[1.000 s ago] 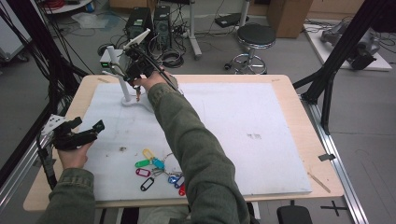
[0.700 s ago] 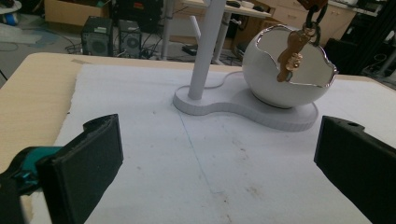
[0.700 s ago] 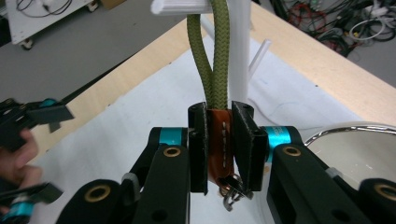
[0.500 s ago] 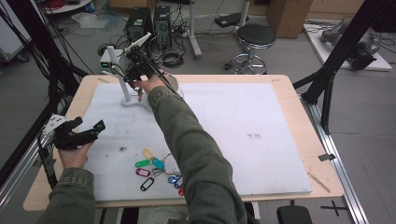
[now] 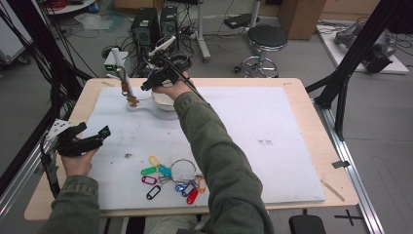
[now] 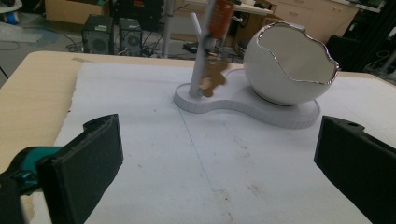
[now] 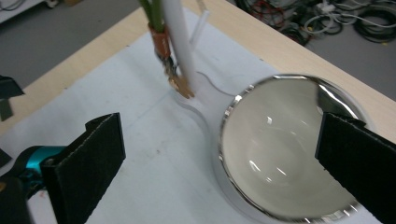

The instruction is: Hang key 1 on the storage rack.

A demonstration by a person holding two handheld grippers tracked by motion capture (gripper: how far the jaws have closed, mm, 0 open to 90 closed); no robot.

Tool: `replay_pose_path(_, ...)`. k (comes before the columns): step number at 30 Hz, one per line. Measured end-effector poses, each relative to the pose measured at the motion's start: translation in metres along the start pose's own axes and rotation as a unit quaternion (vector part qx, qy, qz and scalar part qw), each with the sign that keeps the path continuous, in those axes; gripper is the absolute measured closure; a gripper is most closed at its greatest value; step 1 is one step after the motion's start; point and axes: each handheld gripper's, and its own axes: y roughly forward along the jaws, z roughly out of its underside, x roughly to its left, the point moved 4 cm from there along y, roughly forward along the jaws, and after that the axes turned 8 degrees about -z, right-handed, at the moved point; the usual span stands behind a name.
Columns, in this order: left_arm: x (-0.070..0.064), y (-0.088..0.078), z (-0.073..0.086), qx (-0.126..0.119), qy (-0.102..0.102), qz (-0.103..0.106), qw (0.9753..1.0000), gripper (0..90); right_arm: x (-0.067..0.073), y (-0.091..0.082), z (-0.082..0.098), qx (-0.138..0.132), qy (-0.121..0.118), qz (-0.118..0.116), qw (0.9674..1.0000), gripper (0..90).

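The right gripper point(image 5: 146, 87) is being held with jaws just opened wide, nothing between them. The key tag point(image 5: 127, 90) is hanging on the stand point(image 5: 121, 66) at nine o'clock of it, beside the bowl point(image 5: 163, 101). The left gripper point(image 5: 100, 134) is being held released.

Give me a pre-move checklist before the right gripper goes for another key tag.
1. Right gripper jaws empty: ok; they have just been opening, nothing between them.
2. Orange key tag hanging on the white stand: ok.
3. Right gripper clear of the egg-shaped bowl: cannot tell, it hovers right above it.
4. Left gripper open and empty: ok.
5. Remaining key tags within reach at the mat's near edge: ok.
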Motion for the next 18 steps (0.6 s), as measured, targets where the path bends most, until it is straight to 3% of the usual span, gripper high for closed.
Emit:
replay_pose_path(7,-0.001,0.000,0.000,0.001,0.002,0.000,1.0000,1.7,-0.012,-0.023,0.016,-0.012,0.014,0.003,0.9998,0.5)
replay_pose_path(9,-0.001,0.000,0.000,0.000,0.002,0.000,1.0000,1.7,-0.017,-0.028,0.021,-0.011,0.008,0.008,0.9999,0.6)
replay_pose_path(18,-0.002,0.000,0.000,0.002,0.003,-0.002,1.0000,1.7,-0.034,-0.052,0.048,-0.022,0.034,0.015,0.9990,0.6)
